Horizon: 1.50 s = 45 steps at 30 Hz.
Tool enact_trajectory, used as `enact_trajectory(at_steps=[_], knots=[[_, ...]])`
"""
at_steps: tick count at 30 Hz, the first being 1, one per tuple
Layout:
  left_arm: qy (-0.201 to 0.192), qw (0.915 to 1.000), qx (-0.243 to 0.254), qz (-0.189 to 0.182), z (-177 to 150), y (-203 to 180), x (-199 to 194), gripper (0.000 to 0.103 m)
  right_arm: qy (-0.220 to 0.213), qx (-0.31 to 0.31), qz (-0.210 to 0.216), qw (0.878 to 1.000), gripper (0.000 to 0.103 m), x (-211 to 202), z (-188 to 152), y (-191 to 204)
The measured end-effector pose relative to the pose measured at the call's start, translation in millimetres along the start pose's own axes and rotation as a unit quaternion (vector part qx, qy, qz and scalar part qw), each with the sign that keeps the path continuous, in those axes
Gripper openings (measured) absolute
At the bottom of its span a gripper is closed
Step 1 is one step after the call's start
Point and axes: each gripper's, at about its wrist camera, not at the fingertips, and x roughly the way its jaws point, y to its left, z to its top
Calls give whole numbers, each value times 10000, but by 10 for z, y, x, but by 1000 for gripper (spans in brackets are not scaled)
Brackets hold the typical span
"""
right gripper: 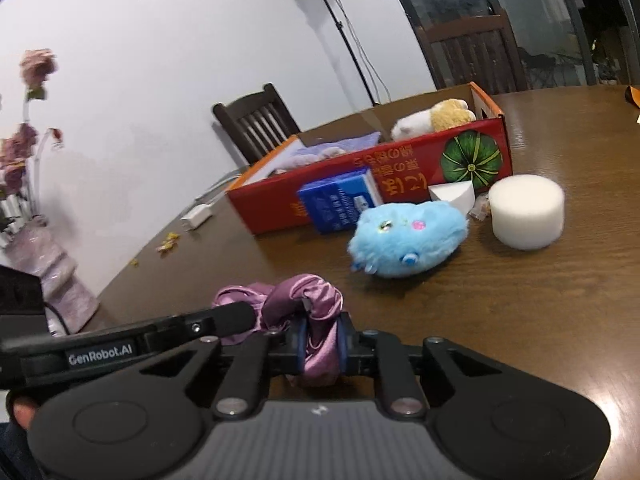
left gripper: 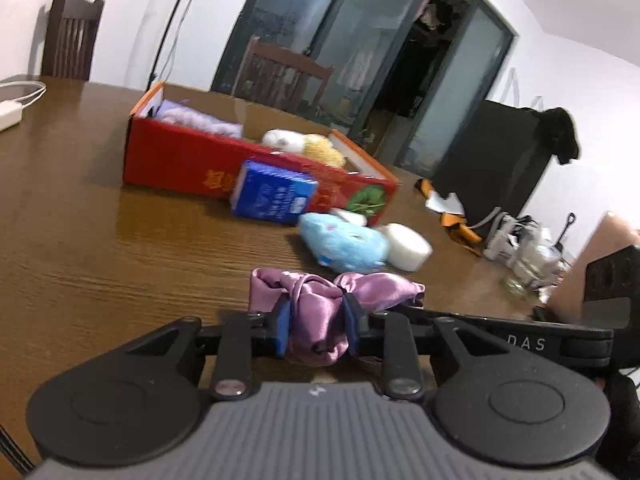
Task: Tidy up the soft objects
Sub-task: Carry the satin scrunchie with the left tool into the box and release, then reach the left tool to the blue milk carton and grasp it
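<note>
Two grippers, left [left gripper: 316, 330] and right [right gripper: 323, 346], fingers clamped on one purple scrunchie [left gripper: 320, 300] above desk [left gripper: 120, 248]; red box [left gripper: 180, 156] beyond.

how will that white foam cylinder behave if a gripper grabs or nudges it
The white foam cylinder looks porous like sponge, so it is probably very light and would squash under the pads. It stands on a flat end on the table, so a push would likely slide it; knocked onto its side, it could roll.

Black claw [left gripper: 316, 330], blue pads [left gripper: 283, 326], grey ribbed housing, silver screws.
</note>
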Motion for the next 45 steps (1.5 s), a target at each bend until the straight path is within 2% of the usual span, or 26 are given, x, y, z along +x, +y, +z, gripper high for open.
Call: enact_trajectory(at_steps=[4,7,10,13,16,20,23,25,26,28,29,30,31,34,37,40,45], knots=[[-234,9994,235,-57,69,-187,-125,27,-236,-3,31,9997,15,-212,42,41],[-376,9987,291,-166,252,-234,-114,27,-415,-117,56,9991,15,-290,192,63],[-452,9983,282,-224,589,-208,31,27,-575,-384,101,9976,15,-262,499,38],[-564,9971,500,-128,1040,-173,306,27,-628,-600,142,9961,15,-62,972,-63],[-375,9980,509,-43,1509,-20,744,27,-521,-659,123,9964,15,302,1498,-232],[251,9992,126,269,1886,323,1472,27,-12,-485,8,9988,15,984,2016,-512],[347,9981,266,442,1969,461,1821,29,287,-571,-169,9978,15,1426,2162,-654],[502,9960,372,635,1986,524,2043,33,501,-597,-311,9965,16,1659,2221,-737],[585,9948,384,745,1977,553,2132,39,586,-590,-364,9959,18,1754,2239,-766],[652,9934,475,812,1923,606,2212,40,629,-680,-476,9946,20,1877,2234,-779],[625,9933,550,797,1881,601,2223,45,613,-759,-537,9938,21,1914,2215,-774],[581,9935,601,777,1830,598,2221,48,617,-836,-610,9927,24,1942,2184,-768],[578,9931,666,774,1792,591,2228,48,616,-941,-636,9916,31,1955,2147,-752],[522,9902,872,952,1770,574,2221,48,561,-1255,-820,9871,33,2009,2098,-726],[488,9917,769,912,1803,618,2184,54,511,-1131,-750,9894,41,2000,2136,-755],[303,9914,737,1041,1837,557,2092,62,432,-964,-729,9917,56,1944,2182,-818],[-111,9906,755,1132,1892,394,1707,67,96,-880,-514,9948,67,1666,2280,-733]])
